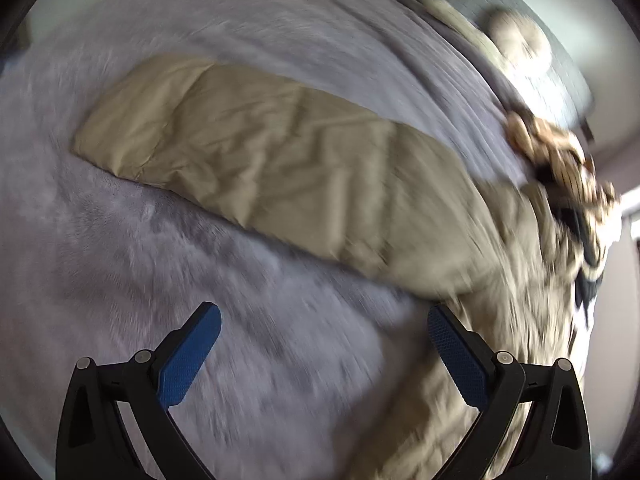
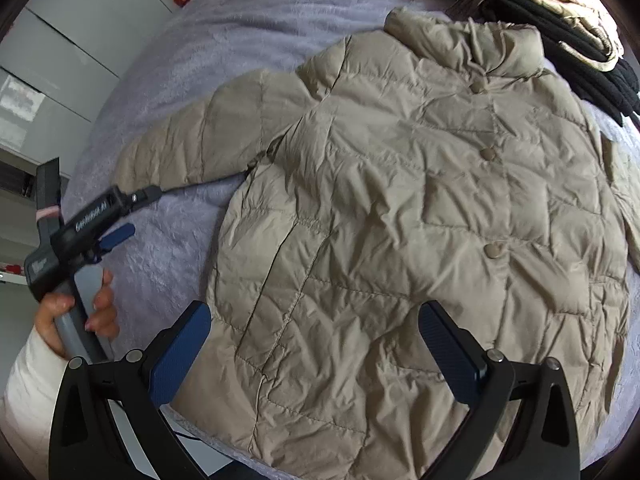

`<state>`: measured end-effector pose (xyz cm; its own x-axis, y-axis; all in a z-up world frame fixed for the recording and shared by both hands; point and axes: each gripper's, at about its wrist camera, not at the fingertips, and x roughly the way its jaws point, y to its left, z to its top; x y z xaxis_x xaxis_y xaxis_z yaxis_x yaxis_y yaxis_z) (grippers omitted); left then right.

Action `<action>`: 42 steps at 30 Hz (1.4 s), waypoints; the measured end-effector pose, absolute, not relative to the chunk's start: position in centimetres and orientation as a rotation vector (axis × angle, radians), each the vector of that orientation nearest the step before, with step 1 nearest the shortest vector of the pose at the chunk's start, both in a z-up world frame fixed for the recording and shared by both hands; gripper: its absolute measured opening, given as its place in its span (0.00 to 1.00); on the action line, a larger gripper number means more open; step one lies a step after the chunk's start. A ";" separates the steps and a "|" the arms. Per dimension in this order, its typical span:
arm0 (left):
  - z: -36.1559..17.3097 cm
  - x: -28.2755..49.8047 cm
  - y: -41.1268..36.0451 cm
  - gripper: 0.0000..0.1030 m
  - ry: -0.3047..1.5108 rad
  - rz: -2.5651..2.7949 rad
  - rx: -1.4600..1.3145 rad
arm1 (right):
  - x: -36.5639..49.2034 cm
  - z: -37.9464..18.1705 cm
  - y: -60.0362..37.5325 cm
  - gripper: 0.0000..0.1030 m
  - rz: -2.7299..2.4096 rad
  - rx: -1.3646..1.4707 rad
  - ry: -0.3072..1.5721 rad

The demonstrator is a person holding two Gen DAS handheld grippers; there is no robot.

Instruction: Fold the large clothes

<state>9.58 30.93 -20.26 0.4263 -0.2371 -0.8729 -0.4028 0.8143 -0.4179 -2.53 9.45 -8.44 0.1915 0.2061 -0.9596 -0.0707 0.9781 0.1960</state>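
Jacket, beige and quilted, lies front-up and buttoned on the lilac blanket, its collar toward a heap of other clothes just beyond it and one sleeve stretched out flat to the side; spread this way, it looks ready for a first fold, likely that sleeve across the body. The right gripper hovers over the hem with jaws spread wide, holding nothing. The left gripper, also gaping and empty, hangs over bare blanket beside the sleeve, gripped by a hand. Only the heap crowds the collar end.
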 end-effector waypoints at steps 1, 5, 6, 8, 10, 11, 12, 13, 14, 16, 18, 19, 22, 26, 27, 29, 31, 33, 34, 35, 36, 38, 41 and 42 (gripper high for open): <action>-21.5 10.4 32.4 1.00 1.135 0.119 -0.706 | -2.8 -8.9 9.9 1.00 0.208 0.123 1.374; -25.1 12.9 36.6 1.00 1.082 0.136 -0.886 | -2.2 -10.0 10.1 1.00 0.235 0.133 1.387; -25.4 13.3 37.2 1.00 1.065 0.142 -0.901 | -1.3 -10.4 10.0 1.00 0.233 0.136 1.387; -25.4 14.6 38.3 1.00 1.025 0.158 -0.911 | -1.0 -10.5 9.5 1.00 0.232 0.151 1.377; -25.3 15.8 39.2 1.00 0.998 0.179 -0.913 | 0.1 -10.4 9.1 1.00 0.228 0.155 1.350; -25.3 16.4 39.7 1.00 0.987 0.193 -0.917 | 0.7 -10.3 8.9 1.00 0.228 0.152 1.330; -25.3 16.9 40.2 1.00 0.975 0.214 -0.922 | 1.0 -10.0 8.8 1.00 0.229 0.149 1.313; -25.3 17.1 40.5 1.00 0.961 0.245 -0.917 | 1.7 -10.0 8.6 1.00 0.227 0.145 1.301; -25.0 17.4 40.7 0.95 0.944 0.284 -0.908 | 2.4 -9.8 8.4 1.00 0.226 0.145 1.289; -24.8 18.1 41.4 0.64 0.925 0.330 -0.887 | 4.2 -9.5 8.0 1.00 0.226 0.161 1.260; -24.9 18.9 42.3 0.13 0.912 0.265 -0.905 | 6.1 -9.2 7.9 1.00 0.222 0.182 1.225; -24.8 19.1 42.8 0.11 0.901 0.223 -0.927 | 6.8 -9.2 7.9 1.00 0.215 0.192 1.209; -22.7 19.2 42.9 0.11 0.864 0.189 -0.857 | 10.8 -10.1 8.8 0.89 0.231 0.265 1.152; -18.5 18.8 43.0 0.11 0.786 0.105 -0.794 | 15.3 -13.3 9.8 0.11 0.248 0.375 1.188; -17.0 19.0 42.9 0.11 0.761 0.076 -0.773 | 16.1 -14.4 10.1 0.10 0.262 0.412 1.202; -14.8 18.5 42.1 0.11 0.726 0.030 -0.739 | 17.0 -16.5 11.2 0.10 0.284 0.441 1.241; -12.4 18.4 40.6 0.11 0.695 -0.040 -0.694 | 17.1 -18.7 12.3 0.09 0.306 0.464 1.299; -10.6 18.8 38.5 0.11 0.689 -0.119 -0.648 | 17.5 -20.6 12.7 0.09 0.311 0.469 1.337; -9.6 19.2 36.9 0.11 0.683 -0.163 -0.615 | 16.9 -20.7 12.6 0.08 0.310 0.472 1.338; -8.7 19.0 35.4 0.11 0.673 -0.202 -0.588 | 17.0 -20.9 12.3 0.07 0.319 0.489 1.344; -7.8 18.9 33.7 0.11 0.661 -0.243 -0.561 | 17.2 -20.9 12.0 0.07 0.333 0.506 1.350; -6.1 18.7 30.1 0.11 0.644 -0.322 -0.512 | 16.5 -19.8 10.8 0.07 0.377 0.546 1.347; -4.2 19.0 23.6 0.11 0.634 -0.469 -0.424 | 15.2 -17.4 7.1 0.07 0.381 0.576 1.299; -3.9 18.8 21.1 0.11 0.634 -0.517 -0.378 | 14.7 -16.7 5.2 0.07 0.365 0.588 1.278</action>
<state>18.83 21.13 -3.87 0.6875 -0.5616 -0.4605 0.3377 0.8086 -0.4818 14.73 5.20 -16.68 0.2615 0.5638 -0.7835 0.0644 0.7997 0.5969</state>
